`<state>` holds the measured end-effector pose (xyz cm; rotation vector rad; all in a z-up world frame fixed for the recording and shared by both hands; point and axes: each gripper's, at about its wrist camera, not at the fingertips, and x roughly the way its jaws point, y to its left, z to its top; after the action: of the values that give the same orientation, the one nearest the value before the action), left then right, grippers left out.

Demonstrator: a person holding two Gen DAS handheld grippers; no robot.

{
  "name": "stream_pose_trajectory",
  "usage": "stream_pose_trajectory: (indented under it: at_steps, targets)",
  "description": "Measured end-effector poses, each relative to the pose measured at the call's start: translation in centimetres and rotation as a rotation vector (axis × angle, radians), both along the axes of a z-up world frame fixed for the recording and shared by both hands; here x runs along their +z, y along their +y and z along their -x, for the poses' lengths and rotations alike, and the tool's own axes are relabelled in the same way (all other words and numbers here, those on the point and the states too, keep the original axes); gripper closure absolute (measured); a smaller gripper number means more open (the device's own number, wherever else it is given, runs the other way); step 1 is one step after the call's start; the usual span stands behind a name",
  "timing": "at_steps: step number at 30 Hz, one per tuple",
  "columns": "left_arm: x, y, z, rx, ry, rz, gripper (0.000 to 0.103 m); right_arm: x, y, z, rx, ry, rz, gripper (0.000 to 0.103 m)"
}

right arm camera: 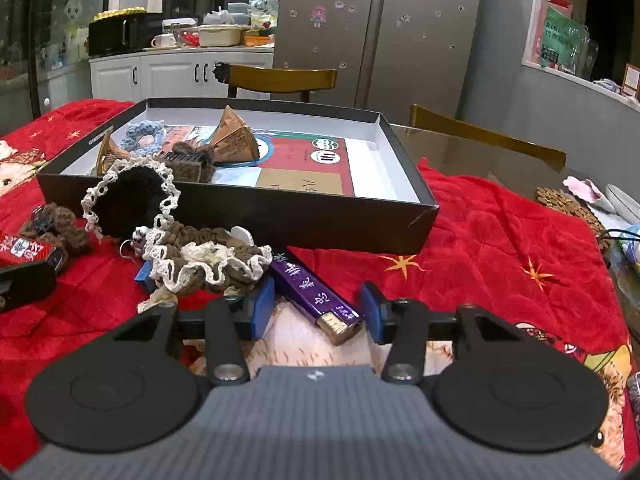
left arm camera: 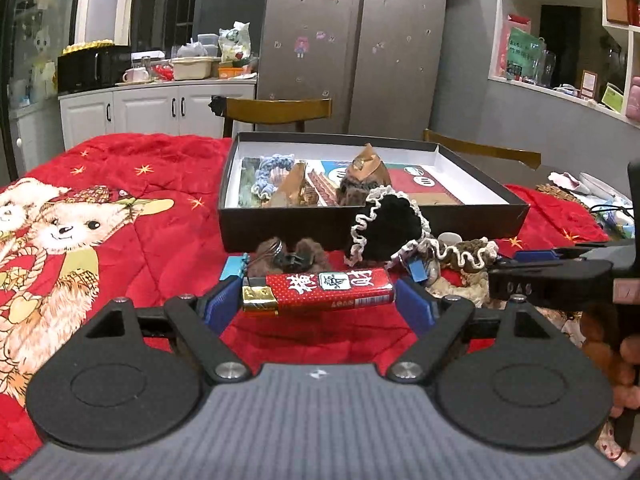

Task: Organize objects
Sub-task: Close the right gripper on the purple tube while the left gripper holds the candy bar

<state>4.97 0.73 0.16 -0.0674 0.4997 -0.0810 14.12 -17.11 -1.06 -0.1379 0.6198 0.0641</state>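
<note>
My left gripper [left arm camera: 320,300] is shut on a red lighter [left arm camera: 320,290], held crosswise between the blue pads just above the red blanket. My right gripper [right arm camera: 316,312] is open around a purple lighter [right arm camera: 316,294] that lies on the blanket between its pads. The black box [left arm camera: 360,224] stands ahead, holding scrunchies and brown clips; it also shows in the right wrist view [right arm camera: 280,220]. A black lace-edged scrunchie [left arm camera: 384,228] leans on the box front. A brown lace scrunchie [right arm camera: 208,260] lies by the right gripper's left finger.
A brown fuzzy hair clip [left arm camera: 288,256] lies in front of the box. The red blanket with bear print [left arm camera: 100,220] covers the table. Wooden chairs [left arm camera: 276,110] stand behind. Clutter and a woven coaster [right arm camera: 568,208] sit at the right table edge.
</note>
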Motion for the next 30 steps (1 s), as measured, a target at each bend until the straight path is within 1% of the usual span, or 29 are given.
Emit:
stream_pose_trajectory:
  at_steps: [5,8,14,15,19,22,26,30]
  targets:
    - [0.1,0.0,0.3,-0.019,-0.019,0.012,0.017,0.3,-0.5,0.3,-0.013,0.008,-0.052,0.059]
    - [0.1,0.0,0.3,-0.018,-0.016,0.015,0.017,0.7,-0.8,0.7,-0.012,0.014,-0.103,0.065]
    - [0.1,-0.1,0.2,-0.021,-0.01,0.013,0.017,2.0,-1.3,1.6,0.015,-0.006,-0.19,0.082]
    - [0.1,-0.1,0.2,-0.021,-0.01,0.012,0.017,2.2,-1.5,1.6,0.014,-0.003,-0.205,0.083]
    - [0.1,0.0,0.1,-0.023,-0.006,0.013,0.017,2.6,-2.2,1.2,0.009,0.017,-0.26,0.083]
    - [0.1,0.0,0.1,-0.023,-0.004,0.012,0.017,2.6,-2.5,1.1,-0.005,0.026,-0.282,0.083]
    - [0.1,-0.1,0.2,-0.029,-0.013,0.003,0.017,3.0,-3.2,1.3,-0.018,0.022,-0.335,0.083]
    - [0.1,-0.3,0.2,-0.028,-0.017,-0.01,0.017,3.5,-3.6,1.8,-0.019,-0.013,-0.366,0.085]
